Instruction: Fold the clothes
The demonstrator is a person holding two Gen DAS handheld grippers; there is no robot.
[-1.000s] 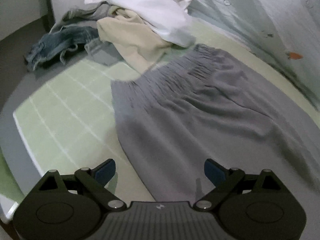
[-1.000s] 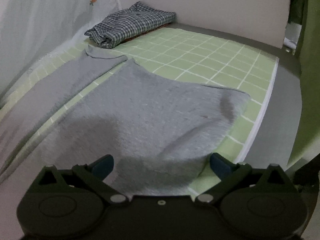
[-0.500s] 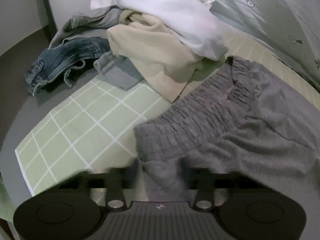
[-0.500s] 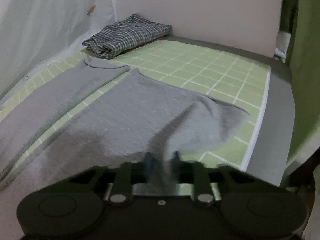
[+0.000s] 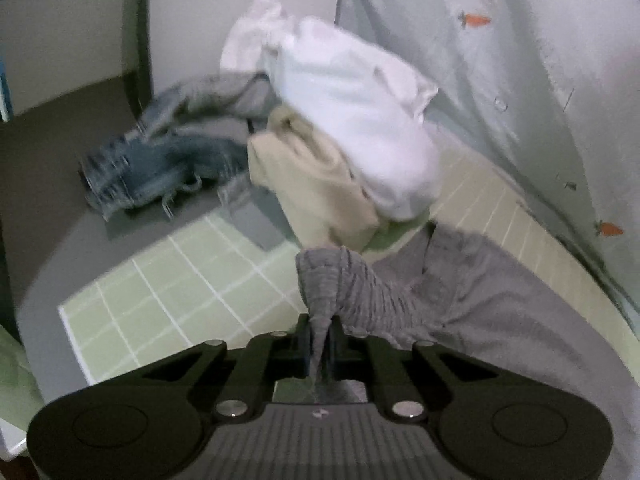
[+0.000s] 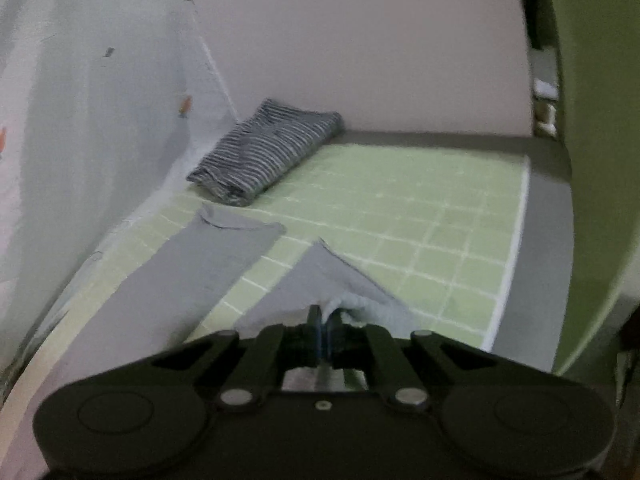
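No readable text, label, brand or number in either view. Only mark: small pale emblem on left gripper [image 5: 320,334] housing, bottom centre of left wrist frame, too small to make out. Orange carrot-like prints on pale curtain [image 5: 520,80], upper right and right edge of left wrist frame, are pictures, not lettering. Right wrist frame: nothing legible.

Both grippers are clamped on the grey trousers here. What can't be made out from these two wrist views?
- Left wrist view: how much of the grey trousers waistband the left gripper has pinched; its body hides it.
- Left wrist view: the pile of clothes is motion-blurred.
- Right wrist view: the right gripper hides the pinched hem; the folded checked shirt is blurred.
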